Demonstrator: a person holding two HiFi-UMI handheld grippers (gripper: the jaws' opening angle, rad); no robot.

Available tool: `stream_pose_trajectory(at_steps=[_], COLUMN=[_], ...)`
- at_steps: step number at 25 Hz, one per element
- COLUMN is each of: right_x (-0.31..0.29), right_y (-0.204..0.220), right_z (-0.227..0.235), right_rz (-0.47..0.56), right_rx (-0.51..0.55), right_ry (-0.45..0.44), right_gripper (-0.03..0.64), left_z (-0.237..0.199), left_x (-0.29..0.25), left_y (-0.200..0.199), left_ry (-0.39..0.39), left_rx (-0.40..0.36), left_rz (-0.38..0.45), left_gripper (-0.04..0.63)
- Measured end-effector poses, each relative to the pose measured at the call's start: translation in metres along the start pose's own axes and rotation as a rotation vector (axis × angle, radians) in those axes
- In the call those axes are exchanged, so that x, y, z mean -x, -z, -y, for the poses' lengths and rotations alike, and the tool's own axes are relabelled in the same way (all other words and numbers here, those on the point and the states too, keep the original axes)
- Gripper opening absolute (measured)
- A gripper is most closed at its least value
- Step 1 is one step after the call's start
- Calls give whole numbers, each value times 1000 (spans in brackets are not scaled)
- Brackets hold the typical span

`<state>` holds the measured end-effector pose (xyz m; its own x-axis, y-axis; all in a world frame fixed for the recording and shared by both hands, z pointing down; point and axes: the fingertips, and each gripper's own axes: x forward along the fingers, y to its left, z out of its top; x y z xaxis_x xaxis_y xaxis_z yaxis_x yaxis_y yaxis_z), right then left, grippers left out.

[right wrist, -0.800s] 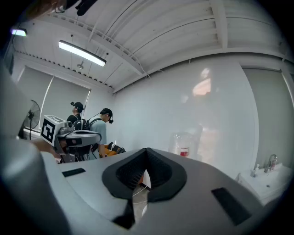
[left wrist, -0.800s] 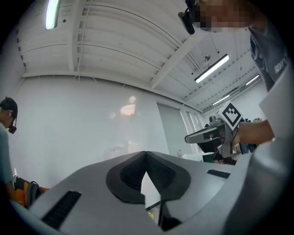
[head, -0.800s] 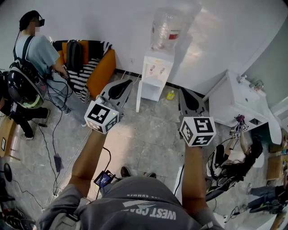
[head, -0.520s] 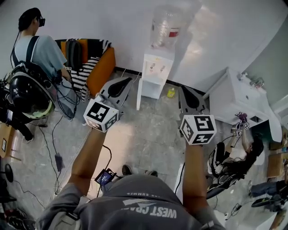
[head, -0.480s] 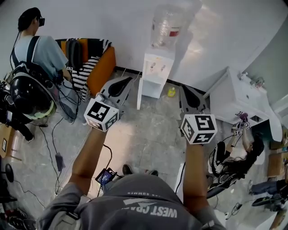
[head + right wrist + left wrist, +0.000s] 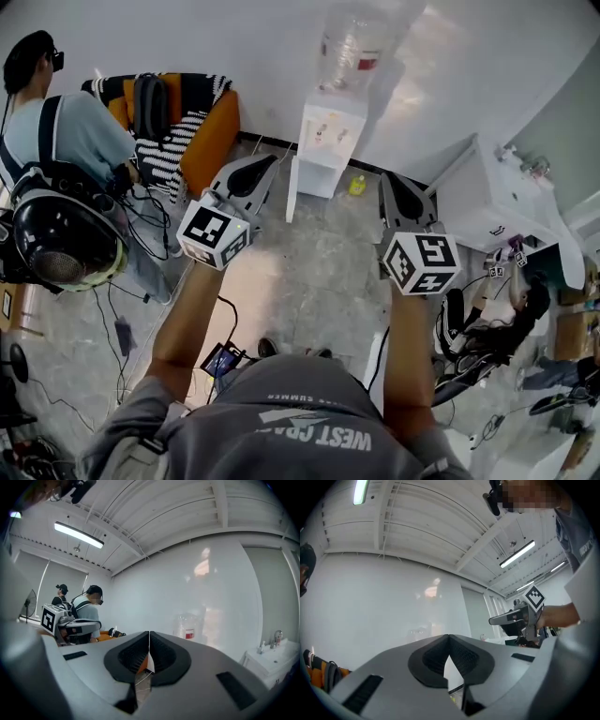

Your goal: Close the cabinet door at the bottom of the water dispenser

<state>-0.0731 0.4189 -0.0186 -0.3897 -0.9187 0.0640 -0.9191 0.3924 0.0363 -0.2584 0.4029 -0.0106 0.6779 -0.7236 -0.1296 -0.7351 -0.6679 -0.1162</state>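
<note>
Facing the water dispenser and its open cabinet door.
Holding left gripper and right gripper pinched together, empty, likely for pushing.

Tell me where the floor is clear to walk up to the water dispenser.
Bare floor runs straight ahead to the water dispenser, between the orange sofa and the sink unit. Crowded: cables on the left, a small yellow item right of the dispenser.

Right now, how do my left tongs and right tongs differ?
In the head view the left tongs end beside the open cabinet door; the right tongs end farther from it, nearer the sink unit. The left tongs lean right, the right tongs lean slightly left. Both are shut and empty.
</note>
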Motion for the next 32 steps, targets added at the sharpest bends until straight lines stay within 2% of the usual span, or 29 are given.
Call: stream_pose_trajectory(at_steps=[8, 15, 32], right_x=[-17, -53, -139], right_y=[3, 27, 24], right_z=[-1, 58, 184], right_rz=[-12, 6, 15], right_rx=[0, -32, -66], right_ry=[15, -19, -172], right_gripper=[29, 29, 29], left_z=[-18, -20, -23], left_x=[-3, -50, -174], left_y=[7, 42, 56], left_ry=[-6, -55, -207], left_rx=[13, -10, -39], left_rz=[-1, -54, -138], left_gripper=[15, 15, 15])
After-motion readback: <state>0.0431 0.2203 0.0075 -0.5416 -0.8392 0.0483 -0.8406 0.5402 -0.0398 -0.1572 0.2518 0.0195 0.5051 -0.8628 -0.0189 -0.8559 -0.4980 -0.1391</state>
